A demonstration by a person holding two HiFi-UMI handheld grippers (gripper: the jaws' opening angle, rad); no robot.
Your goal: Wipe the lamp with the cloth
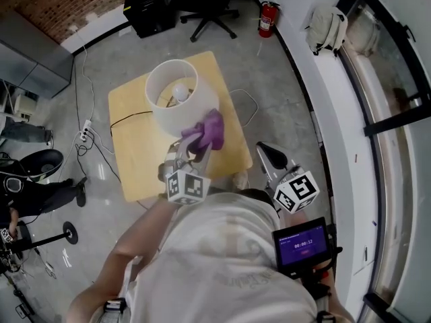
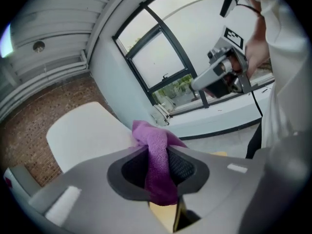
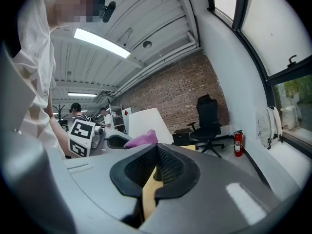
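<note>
A lamp with a white drum shade (image 1: pixel 174 98) stands on a small wooden table (image 1: pixel 135 173); its bulb shows inside the shade. My left gripper (image 1: pixel 194 148) is shut on a purple cloth (image 1: pixel 209 129), which rests against the near right side of the shade. In the left gripper view the cloth (image 2: pixel 158 162) hangs bunched between the jaws of the left gripper (image 2: pixel 158 167), with the shade (image 2: pixel 85 133) just beyond at the left. My right gripper (image 1: pixel 262 149) hovers off the table's right edge, apart from the lamp. In its own view the right gripper (image 3: pixel 157 152) is shut, with nothing between the jaws.
The lamp's black cord (image 1: pixel 129 119) crosses the table toward a power strip (image 1: pixel 85 132) on the floor. An office chair (image 1: pixel 210 4), a fire extinguisher (image 1: pixel 268 17) and a backpack (image 1: pixel 326 24) stand at the back. Other people (image 1: pixel 27 187) are at the left.
</note>
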